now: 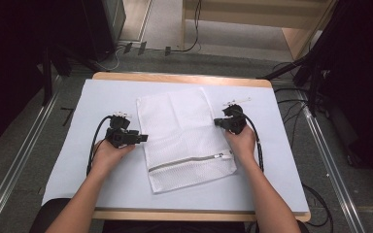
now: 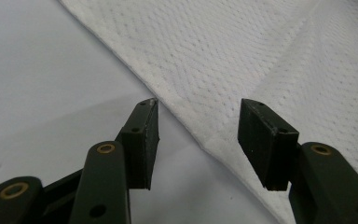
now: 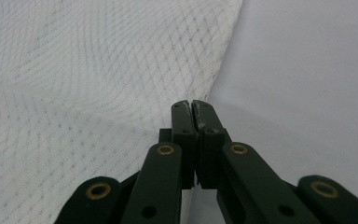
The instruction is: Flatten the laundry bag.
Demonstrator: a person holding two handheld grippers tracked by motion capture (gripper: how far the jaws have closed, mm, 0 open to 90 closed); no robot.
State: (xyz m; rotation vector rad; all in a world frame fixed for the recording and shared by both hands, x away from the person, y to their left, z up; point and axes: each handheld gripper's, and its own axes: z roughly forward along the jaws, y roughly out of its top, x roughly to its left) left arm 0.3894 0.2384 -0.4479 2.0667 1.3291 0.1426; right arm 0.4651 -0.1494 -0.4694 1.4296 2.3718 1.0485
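A white mesh laundry bag lies flat on the pale sheet in the middle of the table, its zipper running across near the front end. My left gripper sits at the bag's left edge, open; in the left gripper view that hem runs between the two pads without touching them. At the bag's right edge my right gripper has its jaws together. The right gripper view shows this gripper pinching the mesh bag at its hem, with a crease running to the tips.
The pale sheet covers a wooden table. Cables trail back from both grippers along the forearms. Floor rails, black stands and a wooden shelf unit surround the table.
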